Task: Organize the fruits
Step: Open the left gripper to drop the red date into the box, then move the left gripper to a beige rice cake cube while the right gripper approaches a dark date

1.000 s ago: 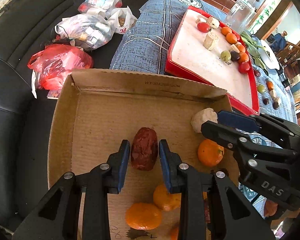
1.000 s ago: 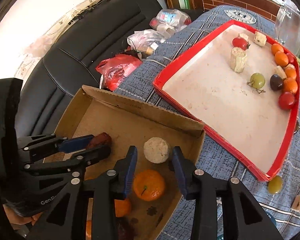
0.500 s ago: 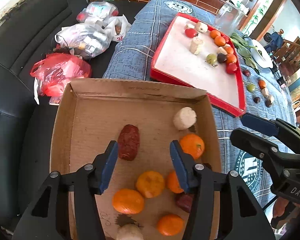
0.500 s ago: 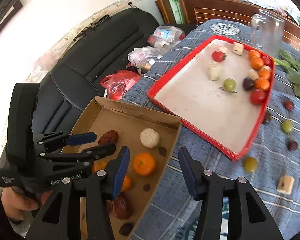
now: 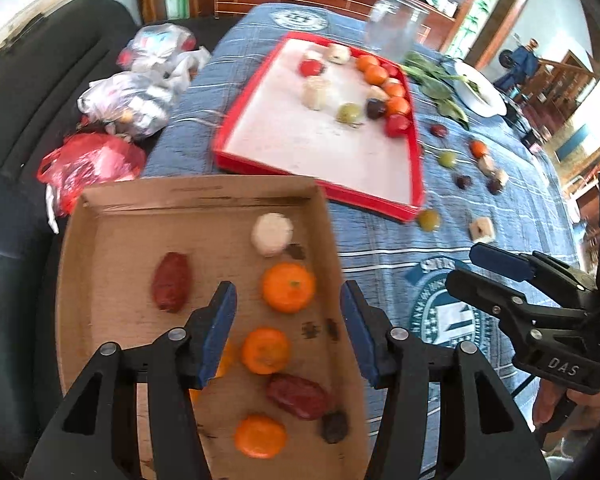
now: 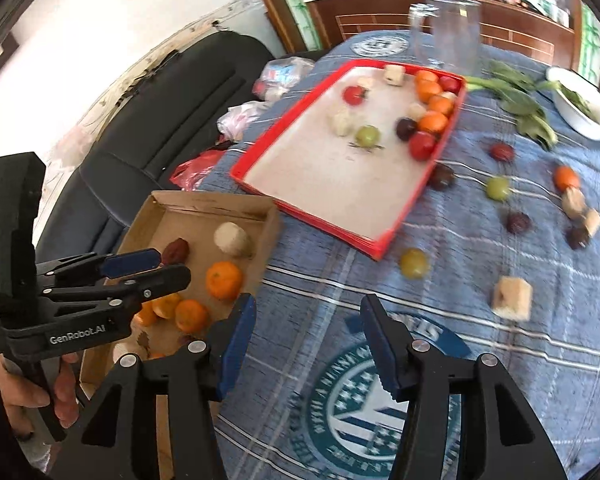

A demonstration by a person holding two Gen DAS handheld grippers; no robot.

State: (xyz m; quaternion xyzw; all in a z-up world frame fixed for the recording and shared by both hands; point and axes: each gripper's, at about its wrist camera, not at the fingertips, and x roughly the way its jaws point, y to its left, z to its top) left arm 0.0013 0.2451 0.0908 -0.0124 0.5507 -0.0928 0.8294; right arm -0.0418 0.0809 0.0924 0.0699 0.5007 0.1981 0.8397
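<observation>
A cardboard box (image 5: 100, 216) (image 6: 168, 210) holds several oranges, two dark red dates and a pale round piece (image 5: 272, 234). My left gripper (image 5: 288, 336) is open and empty above the box, over an orange (image 5: 288, 286). My right gripper (image 6: 306, 344) is open and empty above the blue cloth, right of the box. A red tray (image 5: 236, 136) (image 6: 256, 164) behind the box holds tomatoes, oranges, a green fruit and pale pieces. Loose fruits lie on the cloth, among them a green one (image 6: 413, 263) and a pale cube (image 6: 512, 298).
A glass jar (image 6: 446, 32) stands behind the tray. Green leaves (image 6: 516, 100) and a white bowl (image 6: 584, 120) lie at the back right. Plastic bags (image 5: 92, 160) sit on a black sofa (image 5: 12, 120) to the left.
My left gripper let go of the date, opened wide and drew back up and to the right. My right gripper opened, left the box and moved right over the cloth.
</observation>
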